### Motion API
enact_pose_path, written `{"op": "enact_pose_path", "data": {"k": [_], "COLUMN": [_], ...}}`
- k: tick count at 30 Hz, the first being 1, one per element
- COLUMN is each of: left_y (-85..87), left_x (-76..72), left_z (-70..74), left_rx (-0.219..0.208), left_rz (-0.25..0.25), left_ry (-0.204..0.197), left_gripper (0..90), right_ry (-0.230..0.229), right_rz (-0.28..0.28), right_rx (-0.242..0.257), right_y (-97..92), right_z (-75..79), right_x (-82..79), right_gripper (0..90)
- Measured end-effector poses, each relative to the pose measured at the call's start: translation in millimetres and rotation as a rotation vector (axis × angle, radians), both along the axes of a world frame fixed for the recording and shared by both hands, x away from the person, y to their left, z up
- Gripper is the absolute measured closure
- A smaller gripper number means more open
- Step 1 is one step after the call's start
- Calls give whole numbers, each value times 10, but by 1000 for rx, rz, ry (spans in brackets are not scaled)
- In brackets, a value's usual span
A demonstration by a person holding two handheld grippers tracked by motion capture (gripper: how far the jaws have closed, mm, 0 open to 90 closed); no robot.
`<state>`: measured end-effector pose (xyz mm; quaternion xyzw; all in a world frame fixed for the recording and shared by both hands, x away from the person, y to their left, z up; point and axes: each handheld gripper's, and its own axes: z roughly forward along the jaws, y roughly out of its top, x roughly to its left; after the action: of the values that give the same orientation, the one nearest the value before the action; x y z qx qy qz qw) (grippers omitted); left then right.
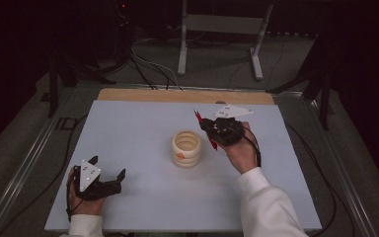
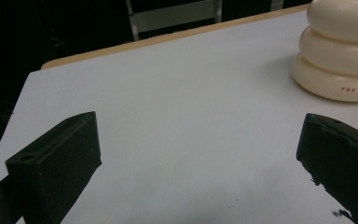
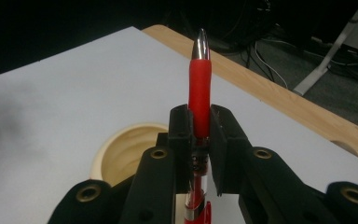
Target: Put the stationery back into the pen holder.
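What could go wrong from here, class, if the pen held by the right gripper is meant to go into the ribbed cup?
1. The right gripper pinches the red pen on its smooth barrel; it may slip or swivel.
2. The cream cup stands free on the table, and the open left gripper is far off, so a nudge could tip it.

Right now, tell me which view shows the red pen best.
The right gripper view: the red pen stands close up, clamped between the right gripper jaws, tip visible. The high view shows it small, beside the cream ribbed cup.
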<state>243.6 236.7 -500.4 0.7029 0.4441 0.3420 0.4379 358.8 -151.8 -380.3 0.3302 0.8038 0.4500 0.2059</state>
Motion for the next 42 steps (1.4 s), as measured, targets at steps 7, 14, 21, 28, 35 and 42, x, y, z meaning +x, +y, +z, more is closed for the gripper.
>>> {"op": "enact_pose_path", "data": {"k": [7,14,21,28,35,42], "left_y": [1,-2,0,0,5,4], "left_x": [3,5,6,6,5,5], "left_z": [-3,-3,-3,-2,0,0], "left_rx": [0,3,2,1,0,0], "left_rz": [0,-2,-3,-4,-2,-3], "left_ry": [1,1,-1,-3,-3,-4], "left_gripper": [3,3,2,2,3,3], "right_ry": [-18,-23,-33,-39,-37,-37], "right_rz": [-8,5,11,11,17,33], "right_rx": [28,41,54,80,106,110], "right_y": [69,157,257,327,384,453], "right_z": [5,6,-29,-75,-131,-201], "right_x": [48,83,108,132,156,169], "right_gripper": [804,804,804,804,804,803]}}
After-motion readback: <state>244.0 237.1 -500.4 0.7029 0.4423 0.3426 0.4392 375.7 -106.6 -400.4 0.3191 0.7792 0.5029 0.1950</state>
